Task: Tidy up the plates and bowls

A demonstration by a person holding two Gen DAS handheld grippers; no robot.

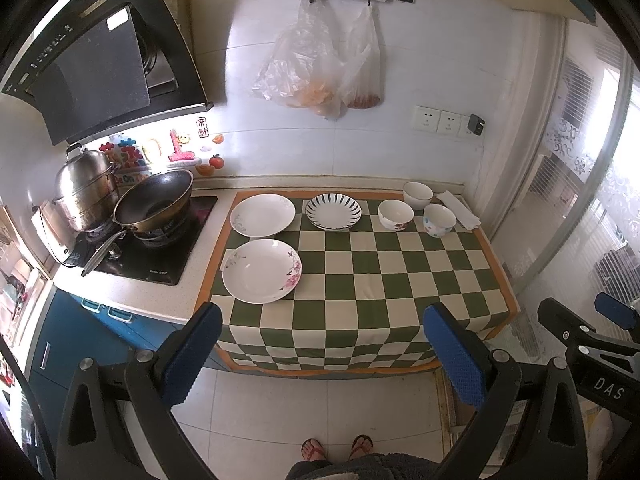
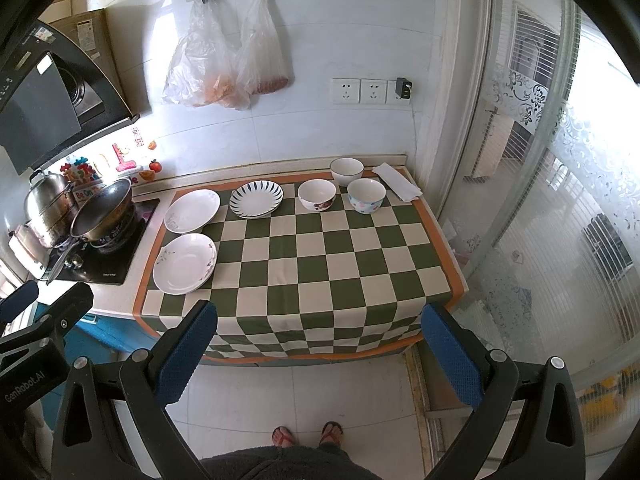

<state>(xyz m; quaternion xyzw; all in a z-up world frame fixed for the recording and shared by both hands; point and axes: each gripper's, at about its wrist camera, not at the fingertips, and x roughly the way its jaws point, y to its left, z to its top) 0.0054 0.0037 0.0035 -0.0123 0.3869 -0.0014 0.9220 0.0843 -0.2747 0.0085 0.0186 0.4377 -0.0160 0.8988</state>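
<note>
Three plates lie on the green checked cloth (image 1: pixel 360 280): a flowered plate (image 1: pixel 262 271) at the near left, a plain white plate (image 1: pixel 262 215) behind it, and a black-striped plate (image 1: pixel 333 211) beside that. Three bowls stand at the far right: a flowered bowl (image 1: pixel 395 214), a dotted bowl (image 1: pixel 439 220) and a white bowl (image 1: pixel 417 195). The same plates (image 2: pixel 185 258) and bowls (image 2: pixel 366 195) show in the right wrist view. My left gripper (image 1: pixel 322 356) and right gripper (image 2: pixel 320 356) are both open and empty, held back over the floor in front of the counter.
A gas hob with a wok (image 1: pixel 154 202) and a steel steamer pot (image 1: pixel 86 188) stands left of the cloth. A folded white cloth (image 1: pixel 460 210) lies in the far right corner. Plastic bags (image 1: pixel 320 60) hang on the wall. A glass door (image 2: pixel 560 200) is on the right.
</note>
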